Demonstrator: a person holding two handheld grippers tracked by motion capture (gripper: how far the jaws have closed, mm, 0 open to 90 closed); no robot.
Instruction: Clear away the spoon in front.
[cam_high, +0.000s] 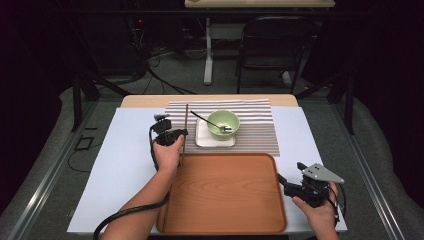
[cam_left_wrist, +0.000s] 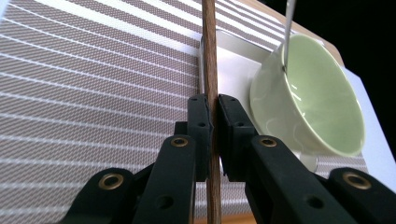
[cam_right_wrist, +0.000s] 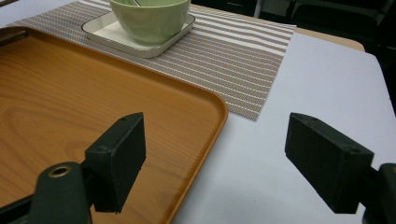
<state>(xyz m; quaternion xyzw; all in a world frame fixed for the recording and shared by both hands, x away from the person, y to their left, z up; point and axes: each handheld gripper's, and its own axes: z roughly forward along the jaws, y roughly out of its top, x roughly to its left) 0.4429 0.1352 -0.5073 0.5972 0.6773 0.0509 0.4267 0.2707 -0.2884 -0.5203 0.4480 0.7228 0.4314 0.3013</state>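
Your left gripper (cam_left_wrist: 212, 135) holds a brown chopstick (cam_left_wrist: 209, 51) beside the green bowl (cam_left_wrist: 317, 93); your right gripper (cam_right_wrist: 215, 158) is wide open, holding nothing

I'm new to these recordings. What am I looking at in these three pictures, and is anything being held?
A person sits at a table with a handheld two-jaw gripper in each hand. The high view looks down from above; each gripper view comes from a camera riding on that gripper.

On the table lie a striped placemat, a wooden tray, and a green bowl with a spoon, standing on a white square plate.

The left gripper is shut on a brown chopstick beside the bowl. The right gripper is open and holds nothing, near the tray's right edge.
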